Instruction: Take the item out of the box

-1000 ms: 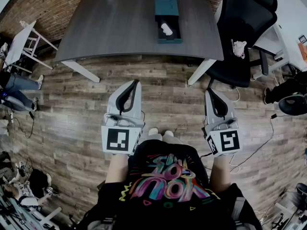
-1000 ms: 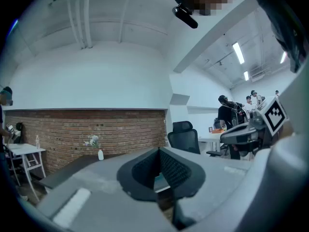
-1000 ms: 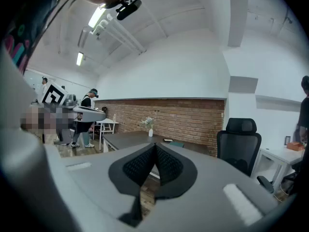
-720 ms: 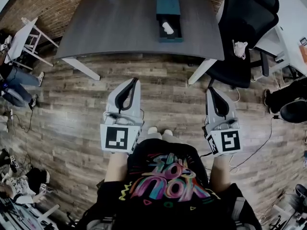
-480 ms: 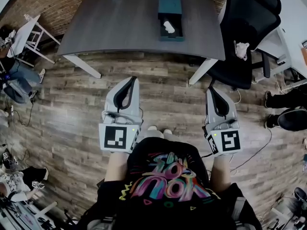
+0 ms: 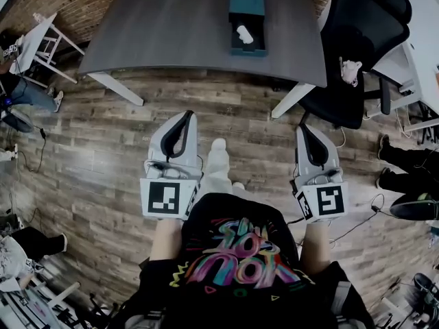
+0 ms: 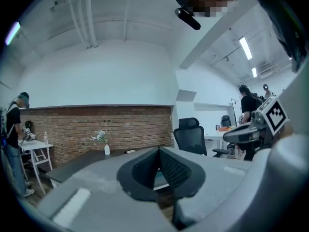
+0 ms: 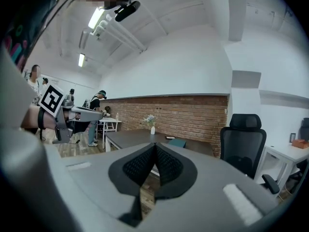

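Note:
A teal box [image 6: 247, 20] lies open on the dark table [image 6: 171, 33] at the top of the head view, with a white item [image 6: 243, 34] inside its near half. My left gripper [image 6: 186, 115] and right gripper [image 6: 302, 127] hang over the wooden floor, well short of the table, both shut with nothing between their jaws. In the left gripper view the jaws [image 7: 159, 151] meet, tips touching. The right gripper view shows its jaws [image 8: 154, 146] closed too, with the teal box [image 8: 177, 142] small beyond them.
A black office chair [image 6: 357, 40] stands at the table's right end. A white side table [image 6: 34, 43] and a person [image 6: 17, 94] are at the left. Cables lie on the floor at the right. A small white vase [image 8: 152, 130] stands on the table's far side.
The view has shifted toward the table, and one white shoe has stepped forward between the grippers. Both grippers stay shut in the same pose.

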